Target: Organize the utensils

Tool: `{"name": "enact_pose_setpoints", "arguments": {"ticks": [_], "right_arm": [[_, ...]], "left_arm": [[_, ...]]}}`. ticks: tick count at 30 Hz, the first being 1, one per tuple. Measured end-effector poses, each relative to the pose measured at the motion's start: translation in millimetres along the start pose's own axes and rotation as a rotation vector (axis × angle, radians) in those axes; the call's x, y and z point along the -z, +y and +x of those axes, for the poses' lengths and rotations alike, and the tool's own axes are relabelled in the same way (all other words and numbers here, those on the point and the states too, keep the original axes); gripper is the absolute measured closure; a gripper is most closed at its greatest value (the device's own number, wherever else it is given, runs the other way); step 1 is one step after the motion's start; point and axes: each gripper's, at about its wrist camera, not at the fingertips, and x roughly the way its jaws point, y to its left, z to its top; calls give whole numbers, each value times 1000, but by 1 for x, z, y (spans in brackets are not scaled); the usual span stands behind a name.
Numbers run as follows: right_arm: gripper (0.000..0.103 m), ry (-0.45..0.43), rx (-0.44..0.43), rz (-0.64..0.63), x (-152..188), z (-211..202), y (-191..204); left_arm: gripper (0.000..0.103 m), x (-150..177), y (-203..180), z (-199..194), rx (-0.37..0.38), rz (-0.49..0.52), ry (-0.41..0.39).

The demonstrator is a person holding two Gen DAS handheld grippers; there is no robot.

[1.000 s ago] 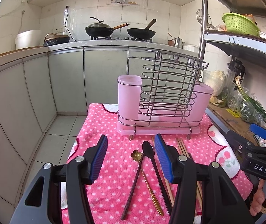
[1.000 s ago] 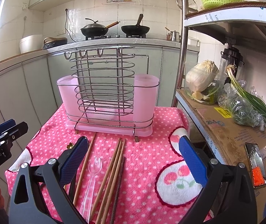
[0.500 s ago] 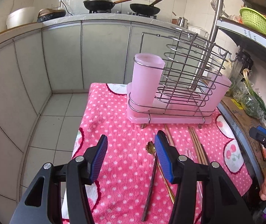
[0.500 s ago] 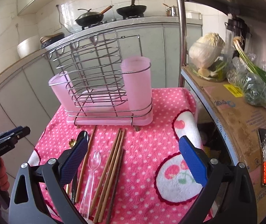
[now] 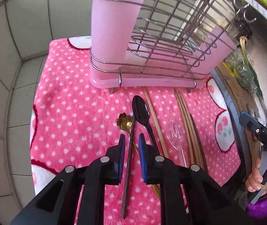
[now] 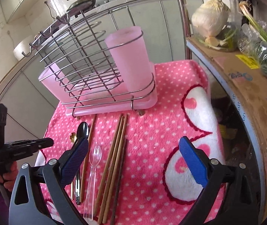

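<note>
Utensils are all still lying on the pink dotted cloth (image 5: 73,112), so the sorting is barely getting started as far as I can see. The wire rack (image 5: 170,28) with its pink cups is standing at the far side of the cloth, and the tall pink cup (image 5: 112,30) on its near corner is showing nothing poking out of it; I can't see down inside either cup, though. In front of the rack, everything is lying roughly side by side: a dark chopstick (image 5: 128,161), a gold flower-ended spoon (image 5: 124,122) partly under it, a black spoon (image 5: 140,112), a single wooden chopstick (image 5: 155,118), a clear plastic fork (image 6: 94,166), and a bundle of wooden chopsticks (image 6: 114,159) with another dark one beside it. The left gripper (image 5: 130,140) is tipping down over the dark chopstick, and its jaws are closing with that stick running between them, though the blue pads are not yet pressing on it. The right gripper (image 6: 133,155) is hanging over the chopstick bundle and fork with its jaws spread wide, gripping nothing. To my eye, every piece is still waiting to go into the rack, and the dark chopstick looks like the first to be lifted.
</note>
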Motion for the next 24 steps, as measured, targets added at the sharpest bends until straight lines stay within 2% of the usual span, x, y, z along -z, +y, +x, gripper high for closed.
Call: {"name": "enact_pose_setpoints", "arguments": {"ticks": [5,7,10,14,23,24], "right_arm": [[20,37,-18,20,1,9,-3],[36,55,-36,49,1,13,-9],[49,85,-67,82,0,19,-16],[54,104,-99,113,0,23,-20],[58,160,-135,143,-3,39,-20],[61,170,-139,148,-3,41,-20]], "left_arm": [[93,-4,-10,29,-29,37,81],[93,-6,-12,41,-34,42,108],[93,-7,-13,57,-52,50,147],[96,-7,-13,58,-46,48,140],[99,2,29,23,24,-114,81],[99,3,34,21,21,-122,77]]}}
